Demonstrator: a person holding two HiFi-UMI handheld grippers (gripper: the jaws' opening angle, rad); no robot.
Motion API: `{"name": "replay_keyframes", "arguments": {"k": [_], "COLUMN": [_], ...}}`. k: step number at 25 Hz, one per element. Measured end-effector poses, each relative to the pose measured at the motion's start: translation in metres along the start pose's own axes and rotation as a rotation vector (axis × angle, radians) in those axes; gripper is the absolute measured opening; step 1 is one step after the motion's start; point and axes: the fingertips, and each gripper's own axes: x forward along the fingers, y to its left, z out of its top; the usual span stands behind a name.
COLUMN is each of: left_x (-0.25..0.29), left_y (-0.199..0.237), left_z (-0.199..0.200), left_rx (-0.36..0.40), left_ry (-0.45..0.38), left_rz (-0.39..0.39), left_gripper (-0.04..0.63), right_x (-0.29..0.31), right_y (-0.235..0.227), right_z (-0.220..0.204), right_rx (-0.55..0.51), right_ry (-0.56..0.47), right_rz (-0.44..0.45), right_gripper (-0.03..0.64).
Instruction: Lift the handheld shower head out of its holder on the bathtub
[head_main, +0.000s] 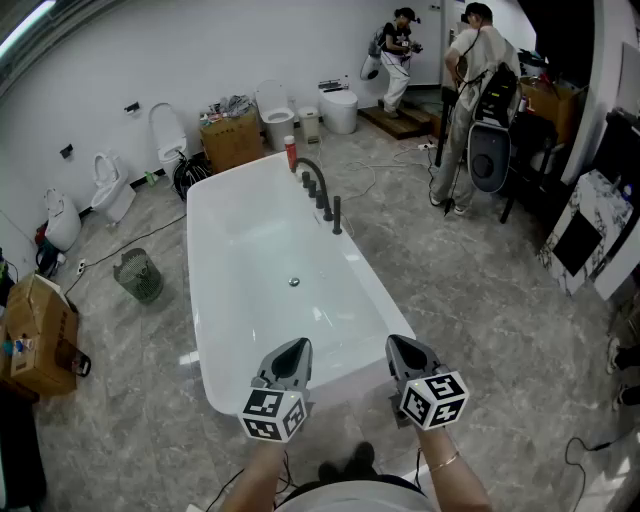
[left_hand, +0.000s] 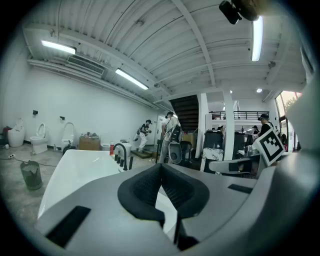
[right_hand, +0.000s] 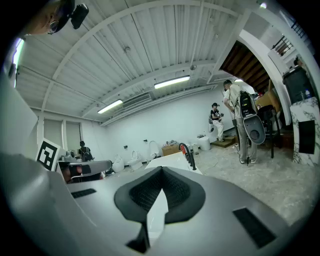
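- White freestanding oval bathtub (head_main: 215, 300) on a grey marbled floor.
- Slim black handheld shower head (head_main: 337, 214): upright in its holder on the tub's right rim, the nearest of the row of black tap fittings (head_main: 312, 178).
- Red bottle (head_main: 290, 152) at the far rim. Wire waste basket (head_main: 138, 275) left of the tub. Two persons (head_main: 470, 90) well beyond.
- Left gripper (head_main: 298, 350) and right gripper (head_main: 397, 347): over the near rim, well apart from the shower head. Each has its jaws pressed together, grasping nothing.

Along the far wall, toilets (head_main: 340, 108) are standing beside a cardboard box (head_main: 232, 140). To my left, a wire bin (head_main: 138, 275) is sitting on the floor. A person (head_main: 470, 95) is standing far right.
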Motion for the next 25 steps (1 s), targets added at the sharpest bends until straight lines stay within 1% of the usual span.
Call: {"name": "replay_keyframes", "arguments": {"k": [5, 11, 15, 20, 25], "left_x": [0.024, 0.038, 0.048, 0.063, 0.09], "left_y": [0.003, -0.007, -0.021, -0.032, -0.026], "left_z": [0.008, 0.01, 0.005, 0.004, 0.01], "left_rx": [0.0, -0.009, 0.013, 0.008, 0.022], "left_ry": [0.004, -0.002, 0.003, 0.013, 0.025], "left_rz": [0.002, 0.016, 0.039, 0.06, 0.075], "left_gripper": [0.02, 0.02, 0.02, 0.02, 0.023], "right_x": [0.014, 0.007, -0.003, -0.011, 0.001], "right_y": [-0.013, -0.026, -0.045, -0.07, -0.091], "right_z": [0.01, 0.023, 0.021, 0.021, 0.026], "right_rx": [0.0, -0.012, 0.003, 0.011, 0.034], "right_ry": [0.009, -0.012, -0.021, -0.014, -0.006], "right_rz": [0.009, 0.031, 0.04, 0.015, -0.001], "right_gripper": [0.005, 0.006, 0.006, 0.006, 0.006]}}
